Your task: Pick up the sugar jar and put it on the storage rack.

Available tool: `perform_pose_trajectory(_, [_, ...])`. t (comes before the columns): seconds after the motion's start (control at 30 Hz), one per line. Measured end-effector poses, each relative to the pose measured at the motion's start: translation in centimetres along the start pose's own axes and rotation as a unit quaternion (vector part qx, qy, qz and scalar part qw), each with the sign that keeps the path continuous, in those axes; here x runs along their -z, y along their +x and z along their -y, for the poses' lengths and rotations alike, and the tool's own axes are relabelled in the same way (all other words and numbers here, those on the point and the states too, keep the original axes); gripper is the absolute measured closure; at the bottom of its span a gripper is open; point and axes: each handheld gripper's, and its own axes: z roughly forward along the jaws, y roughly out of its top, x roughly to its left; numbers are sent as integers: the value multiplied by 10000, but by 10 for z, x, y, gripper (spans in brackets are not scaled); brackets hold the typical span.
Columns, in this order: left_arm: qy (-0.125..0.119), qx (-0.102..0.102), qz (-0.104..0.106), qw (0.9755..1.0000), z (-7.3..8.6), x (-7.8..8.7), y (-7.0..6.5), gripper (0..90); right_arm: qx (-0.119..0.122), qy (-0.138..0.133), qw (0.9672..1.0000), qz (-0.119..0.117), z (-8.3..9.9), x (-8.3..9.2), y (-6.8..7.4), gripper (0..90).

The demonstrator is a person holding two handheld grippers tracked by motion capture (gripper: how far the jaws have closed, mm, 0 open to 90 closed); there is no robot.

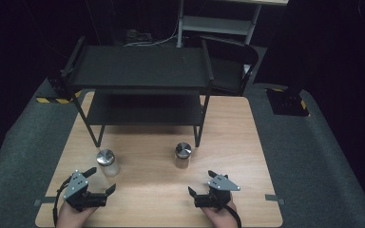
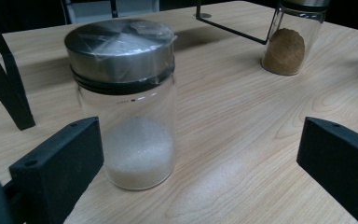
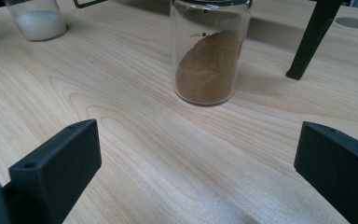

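Wooden table, two glass jars with metal lids standing upright on it, well apart. White-powder jar sits left of centre, just beyond the left gripper; in the left gripper view that jar stands close in front of the left-hand jaw, not touching, nothing clamped. Left jaws are spread wide. Brown-powder jar sits near the middle, just in front of the black two-tier shelf, near its right front leg. Right gripper is on the near side, right of centre, jaws wide apart and holding nothing; brown jar is ahead of it with bare wood between. Both grippers are held by hands at the near table edge.
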Motion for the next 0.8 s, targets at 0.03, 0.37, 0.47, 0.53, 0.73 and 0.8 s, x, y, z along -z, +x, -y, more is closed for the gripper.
perform_pose_trajectory(0.03, [-4, 1, -33, 10000, -1, 0, 0, 6, -4, -7, 10000, -8, 0, 0, 0, 1])
perform_pose_trajectory(0.37, [-51, -4, -120, 9999, -11, -2, 5, 10, -46, -52, 10000, -6, 2, 1, -1, 1])
perform_pose_trajectory(0.47, [-94, 75, -140, 9998, -11, -5, 10, 24, -41, -51, 10000, -13, 2, 1, -1, 1])
perform_pose_trajectory(0.53, [-91, 119, -134, 9998, -11, -8, 14, 33, -45, -50, 10000, -15, 2, 1, -1, 1])
perform_pose_trajectory(0.73, [-86, 184, -142, 9997, -11, -15, 24, 44, -46, -56, 10000, -7, 2, 1, -1, 1])
perform_pose_trajectory(0.8, [-120, 186, -141, 9997, -12, -16, 26, 50, -46, -56, 10000, -10, 2, 1, -1, 1])
